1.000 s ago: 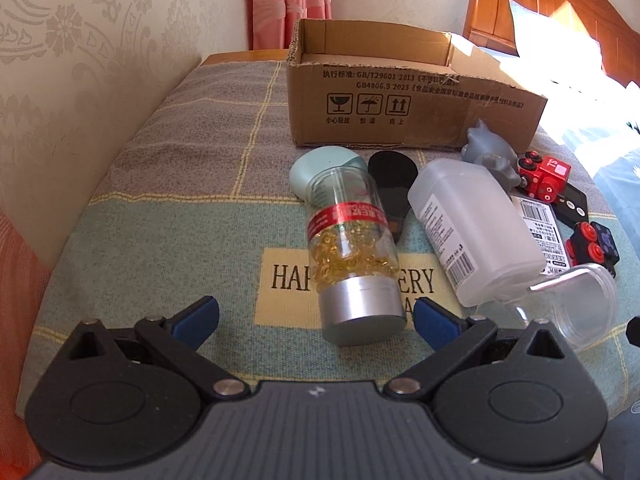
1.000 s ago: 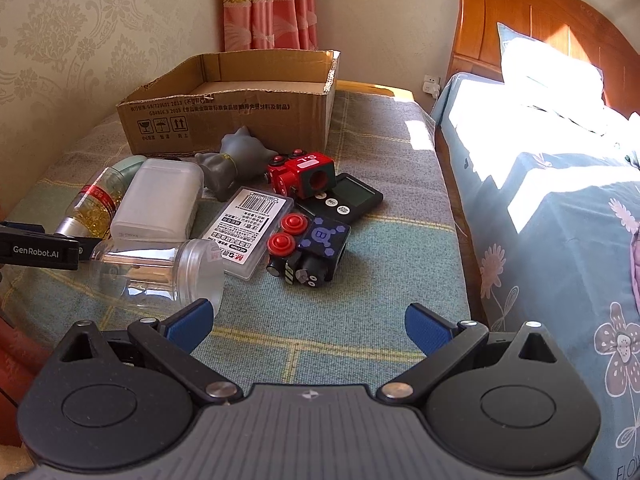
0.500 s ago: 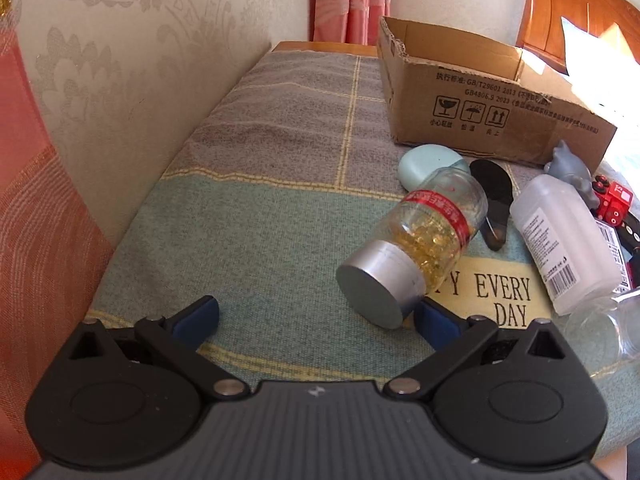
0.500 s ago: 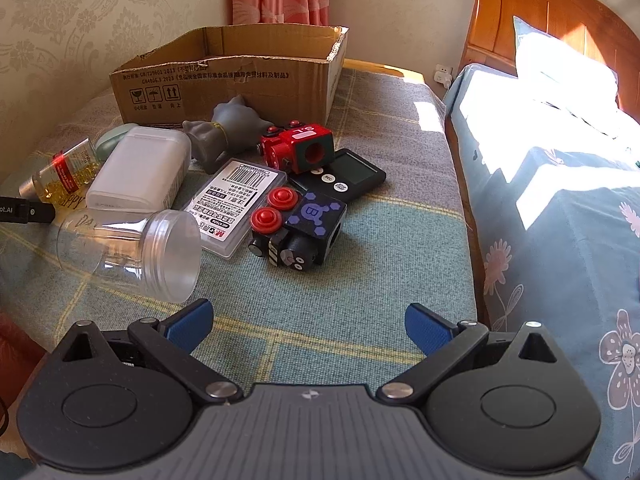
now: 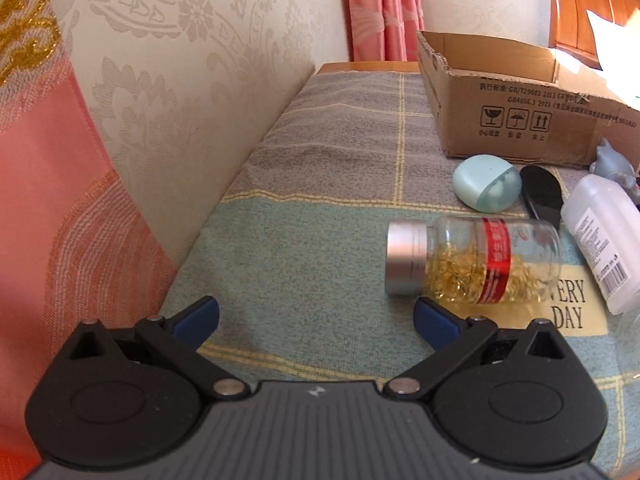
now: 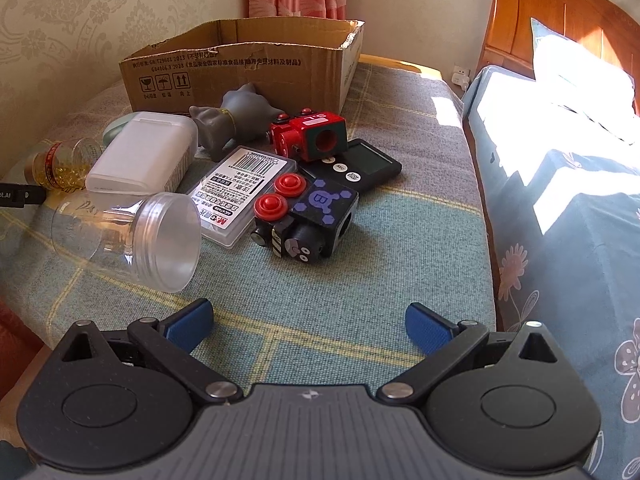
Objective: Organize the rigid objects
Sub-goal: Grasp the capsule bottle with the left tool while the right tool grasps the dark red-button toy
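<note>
A capsule bottle point(image 5: 472, 264) with a silver cap and red label lies on its side just ahead and right of my open left gripper point(image 5: 316, 322). Behind it sit a pale green round case point(image 5: 486, 182), a black oval piece point(image 5: 542, 194) and a white plastic container point(image 5: 604, 236). My right gripper point(image 6: 308, 326) is open and holds nothing, a little short of a clear jar point(image 6: 132, 236) and a black toy block point(image 6: 308, 216). Farther back lie a barcode card case point(image 6: 244, 192), a red toy block point(image 6: 310, 136), a grey figurine point(image 6: 232, 120), a black timer point(image 6: 360, 166) and an open cardboard box point(image 6: 248, 68).
The objects lie on a cloth-covered table point(image 5: 320, 208) against a patterned wall point(image 5: 180, 60). An orange-pink curtain point(image 5: 48, 200) hangs at the left. A bed point(image 6: 568, 160) with a wooden headboard runs along the right. The tip of my left gripper shows at the right wrist view's left edge.
My left gripper has swung to the left, so the capsule bottle moved from the middle of its view to the right side. My right gripper has edged closer to the toys.
</note>
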`<state>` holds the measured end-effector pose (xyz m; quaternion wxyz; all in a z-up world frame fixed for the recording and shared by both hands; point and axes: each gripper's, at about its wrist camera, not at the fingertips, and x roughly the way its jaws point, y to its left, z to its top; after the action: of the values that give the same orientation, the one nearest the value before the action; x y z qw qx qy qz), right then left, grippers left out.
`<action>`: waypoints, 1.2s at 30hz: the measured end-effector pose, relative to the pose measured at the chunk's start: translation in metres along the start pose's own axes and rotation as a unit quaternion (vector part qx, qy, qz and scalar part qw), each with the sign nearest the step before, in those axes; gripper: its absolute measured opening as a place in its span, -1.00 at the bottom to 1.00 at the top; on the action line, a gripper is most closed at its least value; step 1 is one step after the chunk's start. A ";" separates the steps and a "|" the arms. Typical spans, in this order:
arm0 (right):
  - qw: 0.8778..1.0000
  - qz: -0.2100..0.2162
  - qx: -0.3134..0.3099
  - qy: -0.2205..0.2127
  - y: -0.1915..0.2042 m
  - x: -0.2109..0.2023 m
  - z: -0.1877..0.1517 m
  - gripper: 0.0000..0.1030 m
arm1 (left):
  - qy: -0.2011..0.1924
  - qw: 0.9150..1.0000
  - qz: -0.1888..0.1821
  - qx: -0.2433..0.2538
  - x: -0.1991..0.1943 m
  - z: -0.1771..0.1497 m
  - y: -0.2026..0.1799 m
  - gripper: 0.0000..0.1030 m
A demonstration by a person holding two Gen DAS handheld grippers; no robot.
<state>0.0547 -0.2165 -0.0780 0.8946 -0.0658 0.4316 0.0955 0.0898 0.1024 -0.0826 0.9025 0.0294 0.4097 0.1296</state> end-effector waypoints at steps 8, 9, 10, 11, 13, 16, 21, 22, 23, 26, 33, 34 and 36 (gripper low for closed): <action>1.000 0.016 -0.018 -0.007 -0.003 0.001 0.001 1.00 | 0.012 0.994 -0.105 0.032 -0.010 -0.010 -0.008 0.99; 1.000 0.019 -0.020 -0.008 -0.004 0.002 0.001 1.00 | 0.013 0.992 -0.118 0.036 -0.011 -0.012 -0.010 0.99; 0.999 0.021 -0.023 -0.010 -0.004 0.002 0.000 1.00 | 0.012 0.991 -0.130 0.040 -0.012 -0.014 -0.011 0.99; 0.999 0.024 -0.026 -0.013 -0.005 0.002 0.000 1.00 | 0.012 0.989 -0.143 0.042 -0.012 -0.015 -0.013 0.99; 0.999 0.028 -0.030 -0.019 -0.006 0.001 -0.002 1.00 | 0.004 0.988 -0.146 0.048 -0.013 -0.016 -0.018 0.99; 0.998 0.034 -0.037 -0.022 -0.007 0.002 -0.001 1.00 | -0.005 0.987 -0.154 0.053 -0.009 -0.014 -0.023 0.99; 0.996 0.057 -0.064 -0.022 -0.013 0.006 0.003 1.00 | -0.014 0.986 -0.155 0.053 -0.006 -0.014 -0.024 1.00; 0.996 0.060 -0.068 -0.022 -0.015 0.007 0.004 1.00 | -0.017 0.986 -0.155 0.052 -0.005 -0.015 -0.024 1.00; 0.995 0.064 -0.072 -0.021 -0.017 0.008 0.005 1.00 | -0.020 0.987 -0.154 0.049 -0.006 -0.016 -0.024 1.00; 0.992 0.081 -0.090 -0.018 -0.021 0.011 0.010 1.00 | -0.026 0.988 -0.148 0.041 -0.006 -0.017 -0.025 1.00; 0.985 0.099 -0.140 -0.005 -0.027 0.018 0.031 1.00 | -0.030 0.988 -0.147 0.036 -0.006 -0.018 -0.026 1.00; 0.983 0.102 -0.152 -0.008 -0.026 0.018 0.035 1.00 | -0.032 0.988 -0.147 0.036 -0.006 -0.018 -0.026 1.00; 0.977 0.111 -0.180 -0.012 -0.023 0.019 0.043 1.00 | -0.034 0.988 -0.147 0.035 -0.006 -0.018 -0.026 1.00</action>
<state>0.1040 -0.2286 -0.0659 0.8570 -0.1759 0.4013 0.2712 0.0784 0.0752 -0.0945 0.9233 0.0050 0.3834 -0.0199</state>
